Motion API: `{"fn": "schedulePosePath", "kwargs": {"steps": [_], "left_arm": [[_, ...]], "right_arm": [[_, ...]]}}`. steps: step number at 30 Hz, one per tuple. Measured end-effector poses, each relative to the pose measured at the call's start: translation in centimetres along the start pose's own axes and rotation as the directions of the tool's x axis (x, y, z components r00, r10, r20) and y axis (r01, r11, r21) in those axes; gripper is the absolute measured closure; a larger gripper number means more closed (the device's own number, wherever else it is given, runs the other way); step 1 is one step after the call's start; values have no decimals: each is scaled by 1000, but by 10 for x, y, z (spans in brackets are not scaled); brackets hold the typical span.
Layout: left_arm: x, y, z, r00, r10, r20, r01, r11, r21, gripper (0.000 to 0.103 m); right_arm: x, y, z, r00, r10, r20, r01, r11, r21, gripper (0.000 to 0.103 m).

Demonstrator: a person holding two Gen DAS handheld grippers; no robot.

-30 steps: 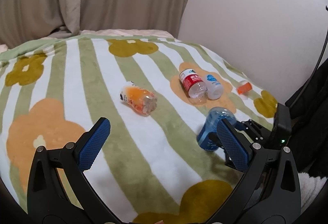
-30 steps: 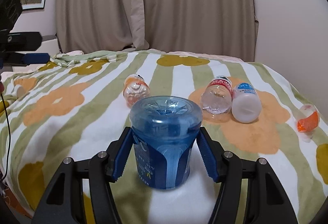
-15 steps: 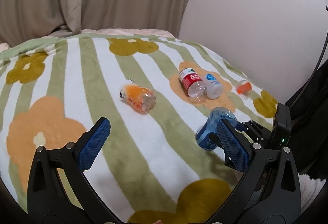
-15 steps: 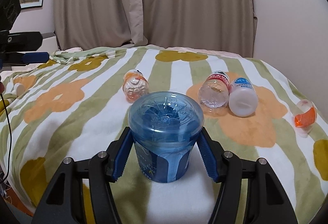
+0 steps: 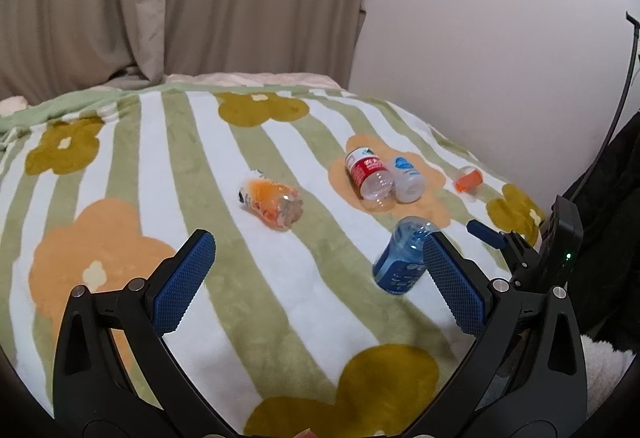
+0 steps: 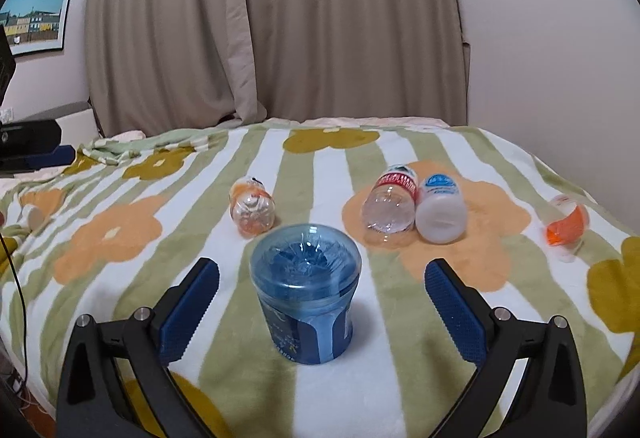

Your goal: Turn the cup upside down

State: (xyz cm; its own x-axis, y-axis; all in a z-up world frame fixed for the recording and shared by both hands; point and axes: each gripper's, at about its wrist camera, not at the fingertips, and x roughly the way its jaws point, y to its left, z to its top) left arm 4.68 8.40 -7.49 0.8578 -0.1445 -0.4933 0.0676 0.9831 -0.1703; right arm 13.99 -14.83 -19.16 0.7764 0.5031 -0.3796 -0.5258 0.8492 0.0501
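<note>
A translucent blue plastic cup [image 6: 306, 294] stands on the striped floral blanket [image 6: 120, 234], its closed base facing up. My right gripper [image 6: 320, 314] is open, its blue pads apart on either side of the cup and not touching it. In the left wrist view the cup [image 5: 402, 258] shows at the right, partly behind my right-hand pad, with the right gripper's blue fingertip [image 5: 482, 232] beside it. My left gripper [image 5: 316, 286] is open and empty above the blanket [image 5: 120, 238].
An orange cup [image 6: 253, 206] lies on its side behind the blue cup. A red-labelled clear cup [image 6: 390, 203] and a white blue-labelled cup [image 6: 440, 207] lie together at right. A small orange cup [image 6: 566, 224] lies near the right edge. Curtains and wall stand behind.
My right gripper has opened and let go of the blue cup, which now stands on the blanket by itself. The left gripper has stayed open and has barely moved.
</note>
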Motion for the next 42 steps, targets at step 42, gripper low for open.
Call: {"fn": "schedulePosePath", "kwargs": {"steps": [42], "left_arm": [[-119, -108, 64, 938, -50, 343, -2, 989, 151, 0]], "right_arm": [[-253, 4, 119, 810, -557, 182, 536, 830, 154, 0]]}}
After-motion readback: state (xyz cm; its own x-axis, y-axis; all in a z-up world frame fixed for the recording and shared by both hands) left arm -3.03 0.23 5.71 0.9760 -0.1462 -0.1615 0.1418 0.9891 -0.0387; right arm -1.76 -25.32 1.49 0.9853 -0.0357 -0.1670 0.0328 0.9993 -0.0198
